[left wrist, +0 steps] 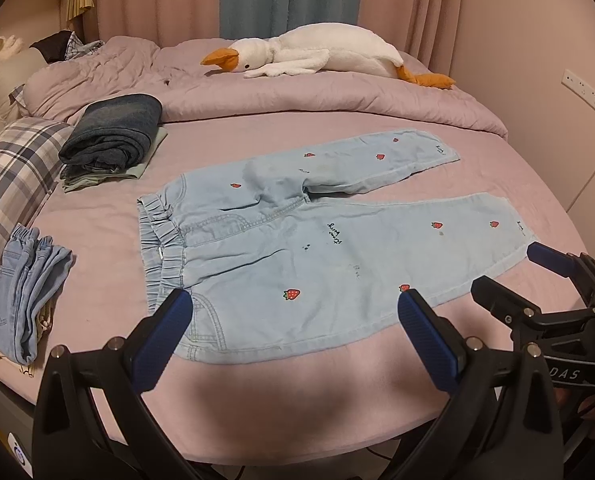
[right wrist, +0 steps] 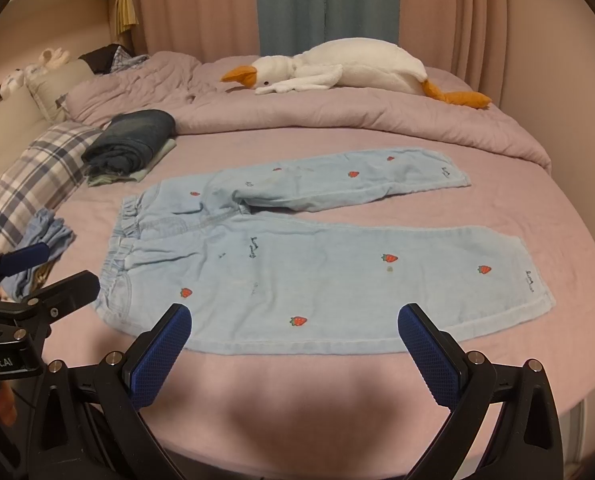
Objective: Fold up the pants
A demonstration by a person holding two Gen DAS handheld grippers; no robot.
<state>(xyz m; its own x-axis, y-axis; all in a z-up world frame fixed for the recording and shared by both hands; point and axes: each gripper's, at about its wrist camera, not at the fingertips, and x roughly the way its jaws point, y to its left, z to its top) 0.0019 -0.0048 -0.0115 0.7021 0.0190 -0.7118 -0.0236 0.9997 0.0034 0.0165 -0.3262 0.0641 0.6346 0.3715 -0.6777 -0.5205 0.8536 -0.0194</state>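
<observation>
Still unfolded, the strawberry-print pants (left wrist: 297, 236) lay flat on the bed (left wrist: 257, 392).
Both the left gripper (left wrist: 295, 334) and right gripper (right wrist: 295, 346) hovered with jaws spread, empty; best to pinch the near leg's waistband and hem together.

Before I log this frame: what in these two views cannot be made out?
- Small black lettering on the pants: too small to read, both views.
- Light green garment under the dark folded jeans: mostly covered, type unclear.
- Folded light denim stack: right view, partly hidden by the left claw.
- Bed near edge: blocked by the claws.
</observation>
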